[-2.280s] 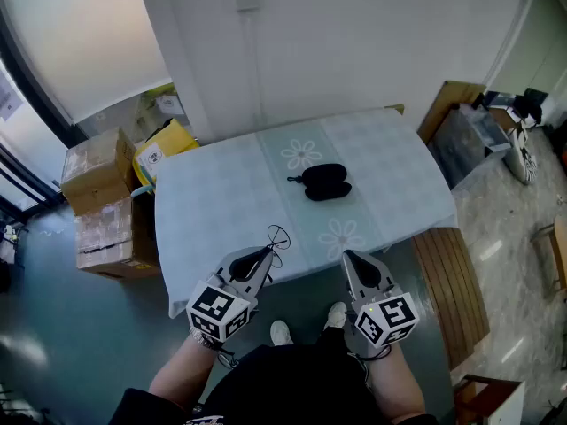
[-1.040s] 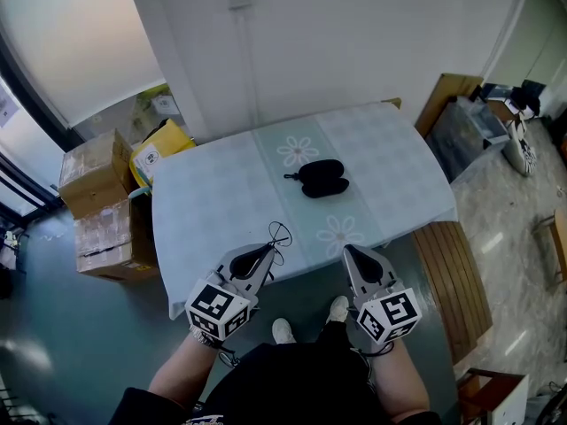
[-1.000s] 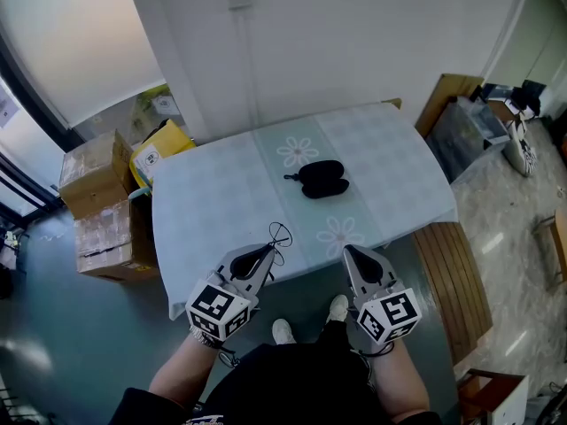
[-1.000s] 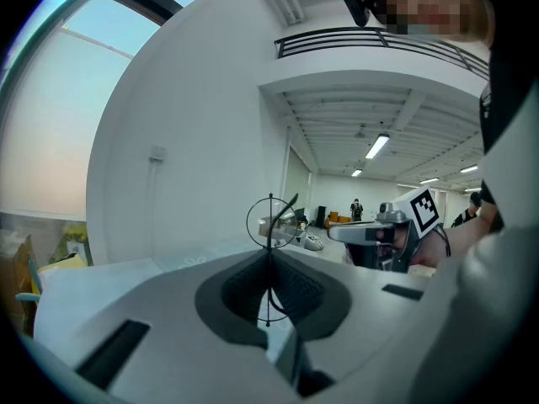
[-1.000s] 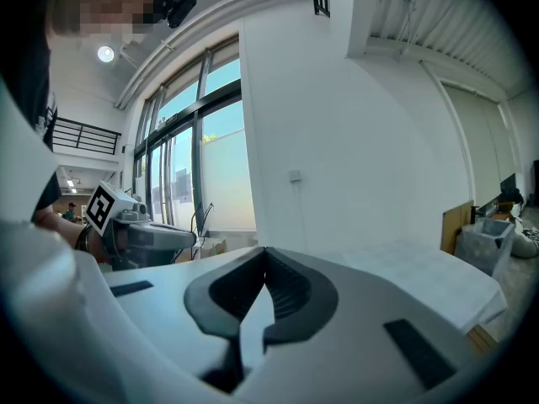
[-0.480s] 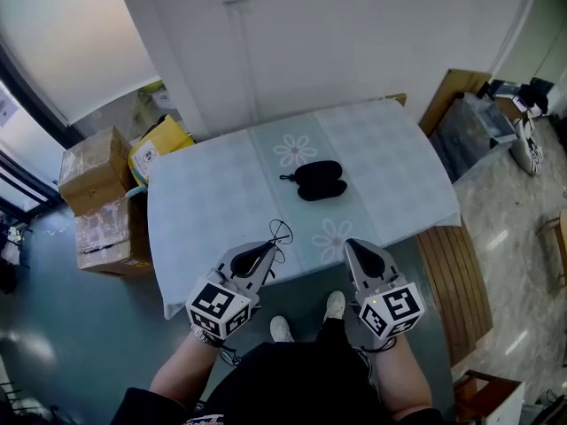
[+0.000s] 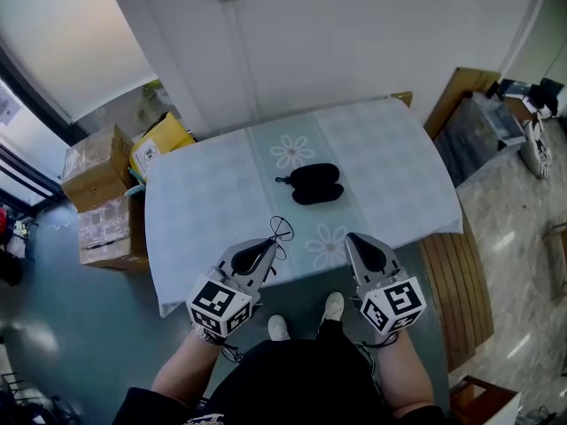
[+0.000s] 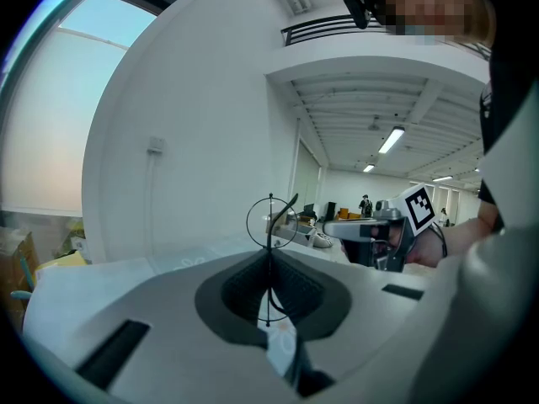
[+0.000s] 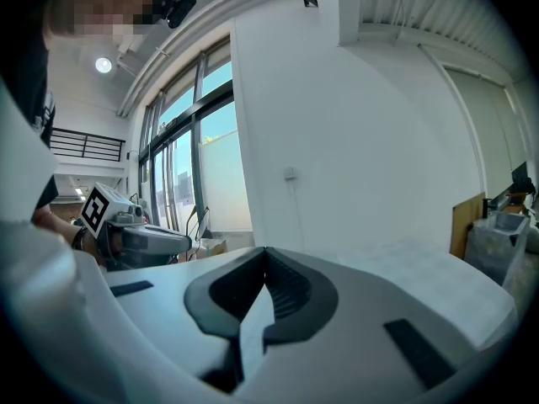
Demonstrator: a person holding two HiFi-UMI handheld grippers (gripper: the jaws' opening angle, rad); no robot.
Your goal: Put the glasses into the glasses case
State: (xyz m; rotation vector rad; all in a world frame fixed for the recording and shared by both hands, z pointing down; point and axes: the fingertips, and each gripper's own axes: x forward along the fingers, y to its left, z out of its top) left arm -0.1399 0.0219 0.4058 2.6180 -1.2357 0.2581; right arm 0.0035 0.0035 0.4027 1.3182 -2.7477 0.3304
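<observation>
A black glasses case (image 7: pixel 306 183) lies shut near the middle of the table (image 7: pixel 204 211), which has a pale flowered cloth. My left gripper (image 7: pixel 268 248) hovers over the table's near edge, shut on thin wire-framed glasses (image 7: pixel 281 230). In the left gripper view a round lens (image 8: pixel 271 222) stands up above the jaws' tips, with the frame pinched between them. My right gripper (image 7: pixel 352 240) is level with it, to the right, shut with nothing in it. In the right gripper view its jaws meet at the tip (image 9: pixel 265 255). The case lies well beyond both grippers.
Cardboard boxes (image 7: pixel 97 193) and a yellow box (image 7: pixel 159 140) stand on the floor left of the table. A wooden slatted bench (image 7: pixel 456 286) runs along the right side, with a grey crate (image 7: pixel 483 131) behind it. A white wall backs the table.
The head view has shifted a little, so the table and case sit slightly lower and further left. Both grippers hold the same pose, and the left one still grips the glasses.
</observation>
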